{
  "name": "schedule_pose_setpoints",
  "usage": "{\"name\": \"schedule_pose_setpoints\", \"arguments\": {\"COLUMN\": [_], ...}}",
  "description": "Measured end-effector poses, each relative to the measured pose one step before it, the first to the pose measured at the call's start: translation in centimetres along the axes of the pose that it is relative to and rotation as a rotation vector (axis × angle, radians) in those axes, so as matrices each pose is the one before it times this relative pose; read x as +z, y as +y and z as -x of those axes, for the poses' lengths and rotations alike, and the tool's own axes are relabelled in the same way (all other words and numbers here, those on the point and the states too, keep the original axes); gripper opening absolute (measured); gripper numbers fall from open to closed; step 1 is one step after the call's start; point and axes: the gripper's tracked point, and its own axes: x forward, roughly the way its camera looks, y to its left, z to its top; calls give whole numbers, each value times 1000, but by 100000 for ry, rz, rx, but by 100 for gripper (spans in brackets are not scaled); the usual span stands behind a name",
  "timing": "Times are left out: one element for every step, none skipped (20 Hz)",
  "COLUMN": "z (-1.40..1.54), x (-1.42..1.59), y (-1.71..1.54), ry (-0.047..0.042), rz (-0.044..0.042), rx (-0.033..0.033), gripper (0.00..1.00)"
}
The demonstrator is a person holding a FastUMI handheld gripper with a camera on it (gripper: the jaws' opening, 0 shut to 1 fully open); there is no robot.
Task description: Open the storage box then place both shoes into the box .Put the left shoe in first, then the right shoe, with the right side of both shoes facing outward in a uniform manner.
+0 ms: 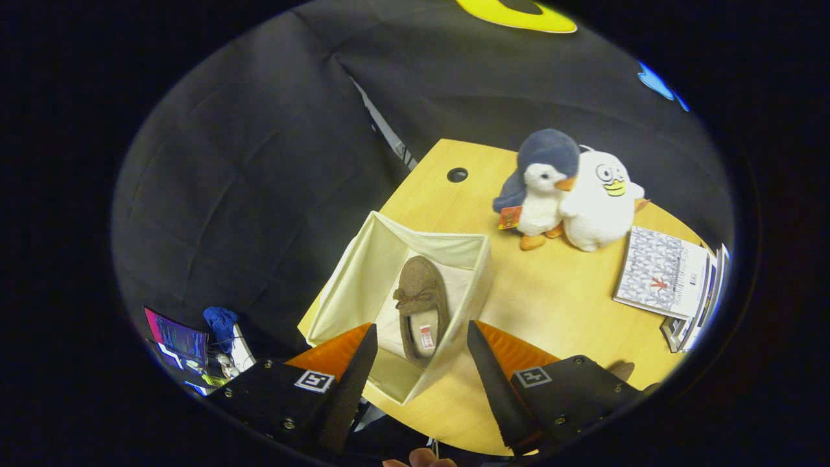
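An open cream fabric storage box (363,285) stands on the wooden table (557,292). One brown slipper with a small bow (421,308) lies inside it on the box floor, toe pointing away from me. My gripper (420,334) hovers above the box's near end. Its two fingers are spread wide apart, with the slipper's heel seen between them and nothing held. At the very bottom, below the table edge, the tips of a person's fingers (421,459) show.
Two plush toys, a blue-grey penguin (541,188) and a white bird (600,201), stand beyond the box to the right. A stack of booklets (664,272) lies at the table's right side. A round cable hole (457,174) sits near the far edge. Clutter (194,350) lies beside the table.
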Motion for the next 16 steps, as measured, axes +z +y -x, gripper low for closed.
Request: {"name": "schedule_pose_setpoints", "arguments": {"z": [737, 692, 536, 595, 502, 716, 541, 554, 533, -681, 343, 415, 414, 487, 346, 384], "x": [-468, -401, -486, -499, -533, -590, -539, -531, -582, 359, -478, -466, -688, -412, -495, -423], "y": [-1060, -975, -908, -1130, -968, -953, -761, -972, -1148, -1387, -1458, -1306, -1334, -1221, -1300, -1312], "ry": [-1033, -687, -488, -336, -273, -111, -249, -154, -458, -246, -327, -245, 283, -357, -63, -255], "rz": [-1942, -2140, -2228, -2040, -2503, -2665, -2682, -2591, -2568, -2432, -2808, -3073, -3261, -2209, -1840, -1559], "rx": [-1352, -750, -848, -703, -890, -175, 360, -51, -408, -943, -847, -903, -1706, -836, -1750, -1639], "gripper": [86, 86, 86, 86, 86, 86, 86, 86, 86, 86, 86, 86, 86, 86, 86, 86]}}
